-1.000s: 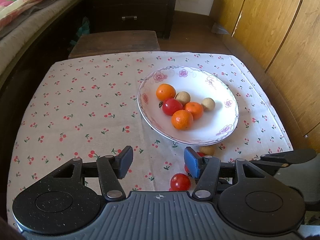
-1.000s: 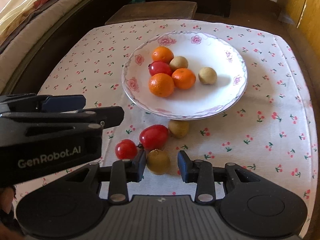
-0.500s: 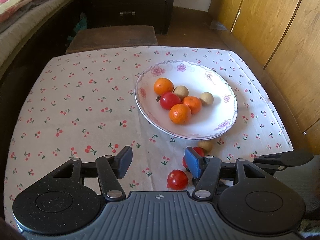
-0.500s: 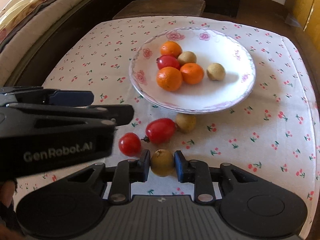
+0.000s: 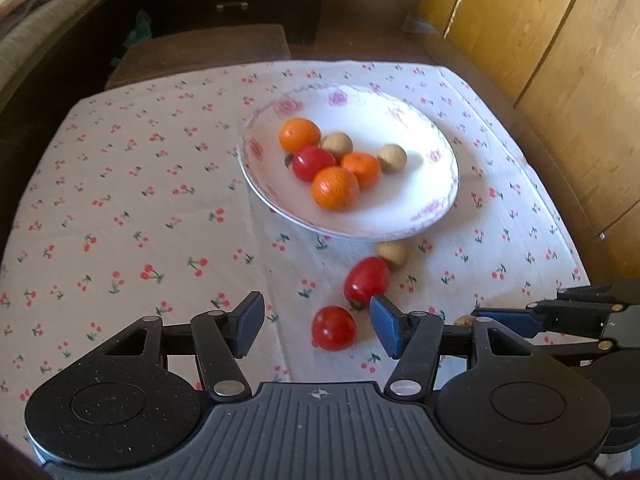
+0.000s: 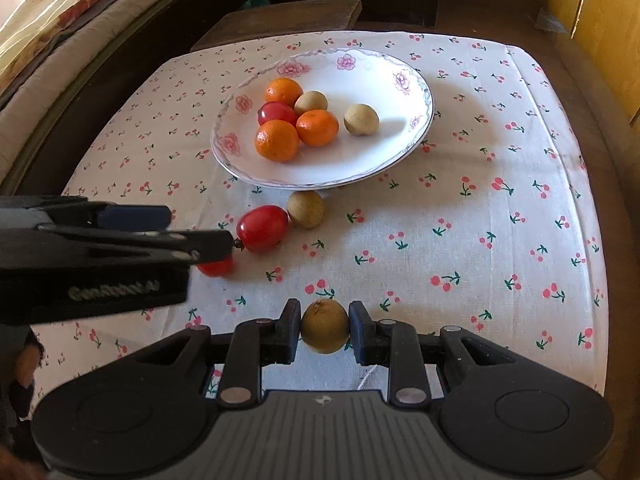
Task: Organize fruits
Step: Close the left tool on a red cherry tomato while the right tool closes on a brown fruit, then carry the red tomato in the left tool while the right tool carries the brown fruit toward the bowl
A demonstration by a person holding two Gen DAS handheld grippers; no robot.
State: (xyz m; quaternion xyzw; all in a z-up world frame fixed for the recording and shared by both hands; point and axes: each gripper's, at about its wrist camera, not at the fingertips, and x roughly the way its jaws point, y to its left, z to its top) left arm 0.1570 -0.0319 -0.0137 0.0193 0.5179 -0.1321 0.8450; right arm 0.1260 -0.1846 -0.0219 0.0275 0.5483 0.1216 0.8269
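A white floral plate (image 6: 360,160) holds three oranges, a red tomato and two pale brown fruits. On the cherry-print cloth in front of it lie a brown fruit (image 6: 306,209), an oval tomato (image 6: 262,228) and a round tomato (image 5: 333,328). My right gripper (image 6: 325,334) is shut on a darker brown fruit (image 6: 324,324), held just above the cloth. My left gripper (image 5: 316,322) stands open over the round tomato, which shows between its fingers without touching them. In the right wrist view the left gripper (image 6: 180,232) hides most of that tomato.
The cloth-covered table (image 5: 120,200) has bare cloth to the left and right of the plate. A dark wooden stool (image 6: 280,20) stands behind it, a bed (image 6: 60,20) to the left, and wooden cupboard doors (image 5: 560,80) on the right.
My right gripper closed on the darker brown fruit and carried it right, away from the two tomatoes. The left gripper stayed open and barely shifted.
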